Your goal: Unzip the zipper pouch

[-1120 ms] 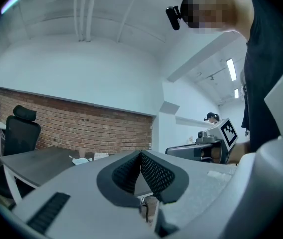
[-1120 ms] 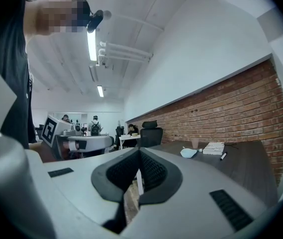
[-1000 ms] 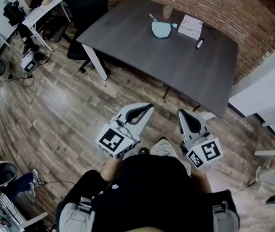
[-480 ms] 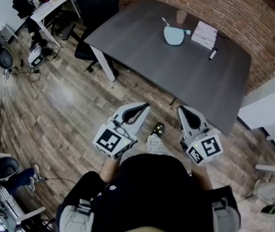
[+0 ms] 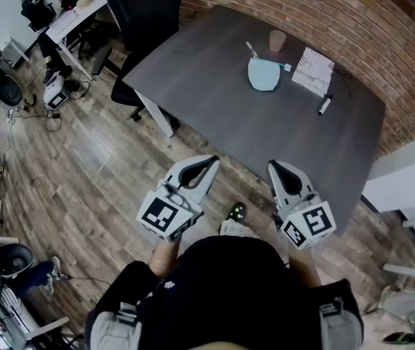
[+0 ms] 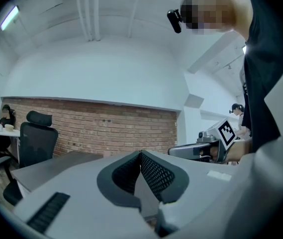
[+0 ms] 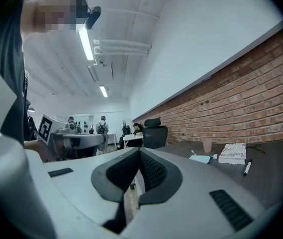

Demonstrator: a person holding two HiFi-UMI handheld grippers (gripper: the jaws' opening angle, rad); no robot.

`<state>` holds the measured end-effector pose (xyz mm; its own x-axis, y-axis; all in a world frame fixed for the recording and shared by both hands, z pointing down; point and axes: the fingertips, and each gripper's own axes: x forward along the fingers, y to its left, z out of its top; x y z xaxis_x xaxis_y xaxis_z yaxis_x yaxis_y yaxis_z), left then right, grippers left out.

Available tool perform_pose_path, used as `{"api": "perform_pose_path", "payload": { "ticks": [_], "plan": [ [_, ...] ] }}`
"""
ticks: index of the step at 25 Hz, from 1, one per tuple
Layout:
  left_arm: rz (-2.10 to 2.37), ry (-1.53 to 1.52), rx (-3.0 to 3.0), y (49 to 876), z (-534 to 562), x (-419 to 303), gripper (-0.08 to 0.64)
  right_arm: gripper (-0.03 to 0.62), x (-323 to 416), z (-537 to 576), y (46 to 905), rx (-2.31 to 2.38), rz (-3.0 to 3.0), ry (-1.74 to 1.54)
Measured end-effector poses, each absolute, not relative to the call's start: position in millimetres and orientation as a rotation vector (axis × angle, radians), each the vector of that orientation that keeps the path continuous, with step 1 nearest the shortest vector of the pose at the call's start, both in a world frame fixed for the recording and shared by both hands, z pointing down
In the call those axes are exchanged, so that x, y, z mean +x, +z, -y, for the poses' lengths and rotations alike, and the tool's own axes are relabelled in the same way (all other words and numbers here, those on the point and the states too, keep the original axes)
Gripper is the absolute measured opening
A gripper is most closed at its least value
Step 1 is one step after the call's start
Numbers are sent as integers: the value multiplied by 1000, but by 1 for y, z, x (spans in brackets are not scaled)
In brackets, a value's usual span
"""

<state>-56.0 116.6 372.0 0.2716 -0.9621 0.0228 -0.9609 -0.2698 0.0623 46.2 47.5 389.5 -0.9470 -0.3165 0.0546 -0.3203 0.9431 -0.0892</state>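
While both tools are held over the wooden floor (image 5: pixel 83 152), short of the counter (image 5: pixel 192 71), the task is judged not yet begun. The left tool (image 5: pixel 209 162) is seen with its jaws pressed together on nothing. The right tool (image 5: pixel 275 168) is likewise closed and empty. The zipper pouch (image 5: pixel 262 74), pale blue, is found lying flat on the far part of the counter, well apart from both tools. A cup (image 5: pixel 277 40) stands just behind it, a printed booklet (image 5: pixel 313 71) lies near it on the brick-wall side, and a marker (image 5: pixel 324 106) lies closer to the counter's edge.

Several risks are noted. Both pairs of jaws must be spread before any grasp, or the pouch would only be pushed by the tips. The pouch appears light, so it is expected to slide toward the cup or the booklet if the slider is pulled while the body is not pinned by the other tool. The cup could be tipped by a reach from above.

The zipper itself cannot be resolved. Neither its slider's position nor whether it is fully closed can be told. A thin pale piece at the pouch's far corner and a teal tab at its side are not identified. In the left gripper view the pouch is not seen, and in the right gripper view only a small sliver of it is shown.
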Motion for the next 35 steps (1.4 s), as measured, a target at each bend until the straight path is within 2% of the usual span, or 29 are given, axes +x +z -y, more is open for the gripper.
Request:
{"api": "perform_pose_path", "payload": {
  "ticks": [21,35],
  "plan": [
    [1787,45,2462,381,73,-90,5,2,49,142,412,728,2949,203],
    [1674,8,2580,391,172,-156,5,5,-1,222,417,905,2837,164]
  ]
}}
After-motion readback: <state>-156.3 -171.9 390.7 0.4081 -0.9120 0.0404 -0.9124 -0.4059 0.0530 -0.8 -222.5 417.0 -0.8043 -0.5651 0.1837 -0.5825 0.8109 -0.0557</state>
